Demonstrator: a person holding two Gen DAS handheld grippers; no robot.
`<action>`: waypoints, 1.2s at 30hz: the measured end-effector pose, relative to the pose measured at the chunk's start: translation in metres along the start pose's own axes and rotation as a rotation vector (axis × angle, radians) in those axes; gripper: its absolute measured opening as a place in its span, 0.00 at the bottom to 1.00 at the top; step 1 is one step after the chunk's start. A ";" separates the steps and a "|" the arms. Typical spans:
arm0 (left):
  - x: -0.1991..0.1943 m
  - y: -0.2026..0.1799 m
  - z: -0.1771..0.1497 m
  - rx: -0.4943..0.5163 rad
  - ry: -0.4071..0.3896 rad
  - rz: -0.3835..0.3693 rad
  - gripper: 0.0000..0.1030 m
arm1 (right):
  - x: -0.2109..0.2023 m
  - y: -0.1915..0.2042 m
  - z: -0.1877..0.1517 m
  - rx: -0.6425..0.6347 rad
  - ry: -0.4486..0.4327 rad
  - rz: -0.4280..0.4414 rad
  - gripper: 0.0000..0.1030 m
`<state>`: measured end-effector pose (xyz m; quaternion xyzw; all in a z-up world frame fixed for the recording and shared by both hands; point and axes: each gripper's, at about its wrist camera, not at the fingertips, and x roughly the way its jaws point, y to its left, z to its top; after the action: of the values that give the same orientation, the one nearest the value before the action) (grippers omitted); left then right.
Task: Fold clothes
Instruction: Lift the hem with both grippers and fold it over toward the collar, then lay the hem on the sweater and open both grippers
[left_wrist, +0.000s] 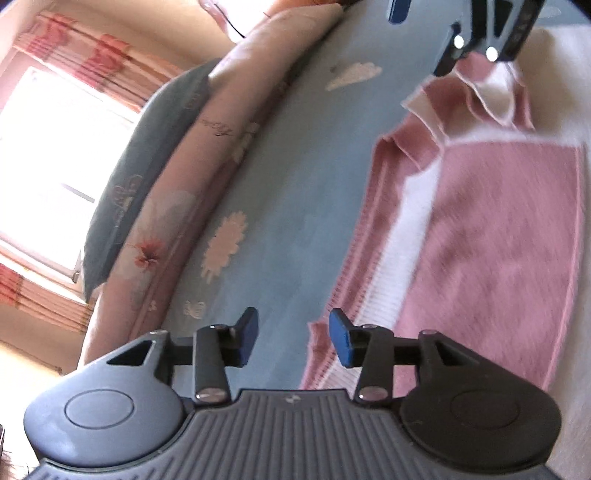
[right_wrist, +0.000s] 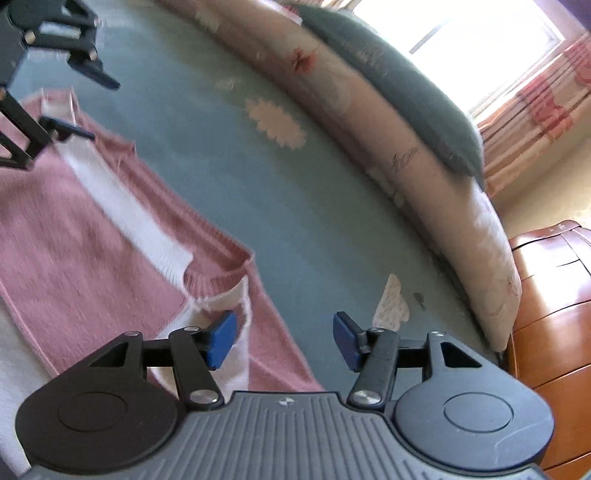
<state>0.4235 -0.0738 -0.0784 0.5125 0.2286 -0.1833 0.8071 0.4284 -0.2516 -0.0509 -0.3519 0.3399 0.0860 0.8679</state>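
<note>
Pink, fuzzy knit with broad white bands: the sweater lies spread on a blue bedsheet printed with white daisies and clouds. From the left wrist it fills the 1-to-4 o'clock part of the view, its ribbed hem running down toward 6 o'clock. From the right wrist it takes up the 8-to-10 o'clock side, with the rounded ribbed collar just ahead of the left fingertip.

Left gripper hangs over the sheet beside the sweater's ribbed edge, its blue rubbery pads well apart with nothing between them. Right gripper likewise stands wide, one pad over the white band near the collar, the other over bare sheet; whether it touches the knit is hard to judge through the motion blur.

Each tool appears in the other's view: the right gripper at 1 o'clock from the left wrist, above a rumpled, folded-up part of the sweater, and the left one at 10 o'clock from the right wrist.

Along the far edge of the bed runs a long, plump pale-pink quilt with a faint floral print, and a grey-green pillow rests on it. Striped pink curtains frame a bright window. Glossy curved wooden furniture stands at 3 to 4 o'clock in the right view.
</note>
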 end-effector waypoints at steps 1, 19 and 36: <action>-0.002 0.001 0.001 -0.003 -0.002 0.003 0.50 | -0.004 -0.004 -0.001 -0.002 -0.006 -0.007 0.64; -0.062 -0.059 -0.009 -0.023 0.084 -0.281 0.68 | 0.012 -0.024 -0.052 0.116 0.123 0.091 0.64; -0.076 -0.062 -0.011 -0.065 0.059 -0.316 0.69 | -0.043 -0.057 -0.137 0.835 0.289 0.361 0.30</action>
<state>0.3261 -0.0843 -0.0861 0.4491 0.3359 -0.2851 0.7773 0.3456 -0.3818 -0.0629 0.0833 0.5184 0.0415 0.8501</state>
